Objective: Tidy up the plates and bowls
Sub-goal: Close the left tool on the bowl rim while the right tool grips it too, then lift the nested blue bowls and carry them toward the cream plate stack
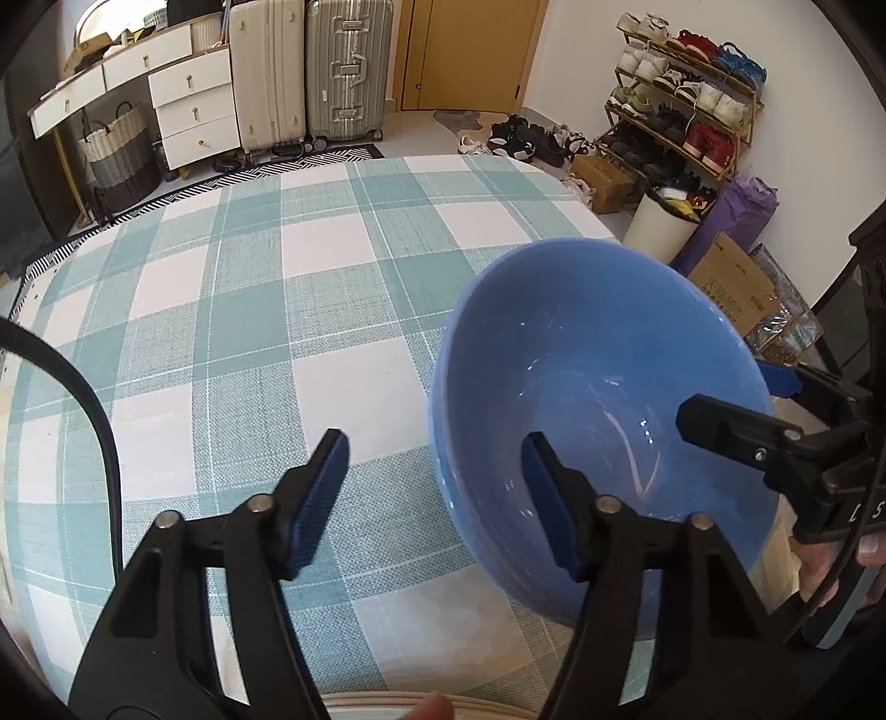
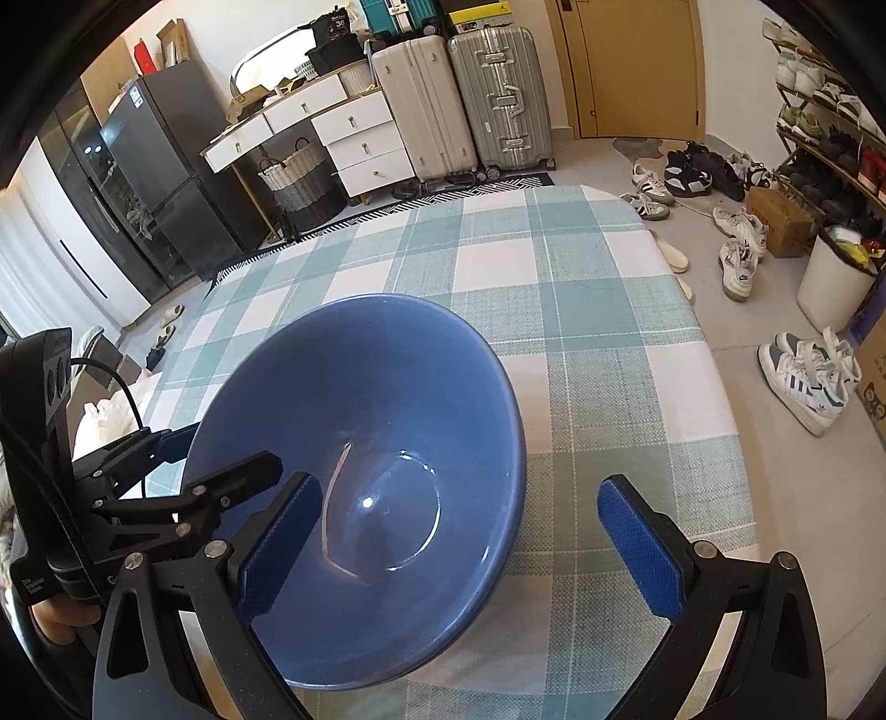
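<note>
**Left wrist view: both tongs astride the blue bowl's rim**

Nearest the lens, the left gripper (image 1: 434, 443) stands spread. Its left pad hangs over the cloth and its right pad hangs over the inside of the blue bowl (image 1: 581, 360), so the bowl's near-left rim lies in the gap. No pad visibly presses on the wall.

The bowl is empty and mouth-up, over the near right part of the checked tablecloth (image 1: 249, 304). Whether its base rests on the cloth cannot be told.

On the bowl's right side, the right gripper comes in from the frame edge, with one finger inside the bowl and one blue pad outside the rim.

Right wrist view: the right gripper (image 2: 462, 482) is also wide apart. Its left pad is over the bowl's hollow and its right pad is over the cloth, well clear of the rim. The left gripper shows at the bowl's left edge, one finger inside and one outside.

Farther off, the cloth is bare up to the table's far edge.

Beyond the table:
- two suitcases (image 1: 310, 72) against the wall
- a white drawer unit (image 1: 188, 105) to their left
- a yellow door (image 1: 470, 50)
- a shoe rack (image 1: 692, 111) at right
</note>
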A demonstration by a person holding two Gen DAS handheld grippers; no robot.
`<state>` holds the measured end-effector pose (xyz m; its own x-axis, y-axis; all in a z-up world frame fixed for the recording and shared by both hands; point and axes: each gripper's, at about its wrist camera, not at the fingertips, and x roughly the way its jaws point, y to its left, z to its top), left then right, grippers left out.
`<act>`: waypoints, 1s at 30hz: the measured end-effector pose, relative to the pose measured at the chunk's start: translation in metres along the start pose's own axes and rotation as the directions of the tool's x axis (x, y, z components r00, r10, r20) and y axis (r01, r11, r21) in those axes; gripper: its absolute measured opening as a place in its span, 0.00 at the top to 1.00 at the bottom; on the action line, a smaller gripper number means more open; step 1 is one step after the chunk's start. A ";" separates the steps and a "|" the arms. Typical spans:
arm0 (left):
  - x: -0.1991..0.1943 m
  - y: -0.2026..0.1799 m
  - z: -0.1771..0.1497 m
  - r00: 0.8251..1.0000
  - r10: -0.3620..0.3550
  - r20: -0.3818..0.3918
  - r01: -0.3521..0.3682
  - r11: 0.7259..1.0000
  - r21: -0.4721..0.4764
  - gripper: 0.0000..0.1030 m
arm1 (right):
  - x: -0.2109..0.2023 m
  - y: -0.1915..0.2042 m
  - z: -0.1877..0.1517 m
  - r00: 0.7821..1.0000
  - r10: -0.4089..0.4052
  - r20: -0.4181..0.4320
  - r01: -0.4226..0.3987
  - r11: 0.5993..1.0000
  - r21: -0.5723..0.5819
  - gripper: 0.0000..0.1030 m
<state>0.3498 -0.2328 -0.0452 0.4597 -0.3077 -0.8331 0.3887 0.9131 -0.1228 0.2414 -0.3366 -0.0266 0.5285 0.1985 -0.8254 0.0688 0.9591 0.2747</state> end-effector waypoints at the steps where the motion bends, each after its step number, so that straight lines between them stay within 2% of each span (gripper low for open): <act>1: 0.001 0.000 0.000 1.000 -0.005 -0.001 0.005 1.000 -0.001 0.45 | 0.001 0.000 0.000 1.000 0.003 -0.002 -0.003 1.000 0.005 0.01; 8: 0.002 0.001 -0.002 1.000 0.009 -0.005 -0.009 1.000 -0.004 0.47 | 0.001 0.001 0.000 1.000 -0.005 -0.001 0.005 1.000 0.000 0.02; 12: 0.004 0.001 -0.002 1.000 0.011 -0.005 -0.011 1.000 -0.002 0.51 | 0.004 0.000 0.001 1.000 -0.009 -0.009 0.009 1.000 0.001 0.15; 17: 0.007 0.002 -0.001 1.000 0.004 -0.009 -0.004 1.000 0.002 0.58 | 0.012 0.001 0.000 0.999 0.001 -0.034 -0.001 1.000 0.004 0.25; 20: 0.008 0.000 0.000 1.000 0.001 -0.003 -0.001 1.000 0.015 0.69 | 0.018 0.003 -0.001 0.999 -0.011 -0.048 0.011 1.000 -0.007 0.37; 22: 0.012 -0.003 -0.001 1.000 0.000 -0.010 0.000 1.000 0.027 0.82 | 0.022 0.005 -0.002 0.998 -0.023 -0.057 0.021 0.999 -0.026 0.42; 24: 0.017 -0.004 -0.002 1.000 -0.008 -0.022 0.008 1.000 0.028 0.87 | 0.026 0.005 -0.004 0.997 -0.003 -0.074 0.002 1.000 -0.022 0.58; 27: 0.020 -0.007 -0.003 1.000 -0.011 -0.026 0.012 0.999 0.031 0.88 | 0.030 0.005 -0.006 0.997 -0.014 -0.081 0.011 1.000 -0.029 0.66; 30: 0.020 -0.007 -0.003 0.999 -0.020 -0.026 0.021 0.999 0.026 0.88 | 0.032 0.003 -0.006 0.997 -0.011 -0.078 0.009 1.000 -0.021 0.69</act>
<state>0.3542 -0.2445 -0.0629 0.4304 -0.3192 -0.8443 0.4189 0.8992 -0.1264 0.2533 -0.3260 -0.0549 0.4603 0.2030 -0.8642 0.0561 0.9649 0.2565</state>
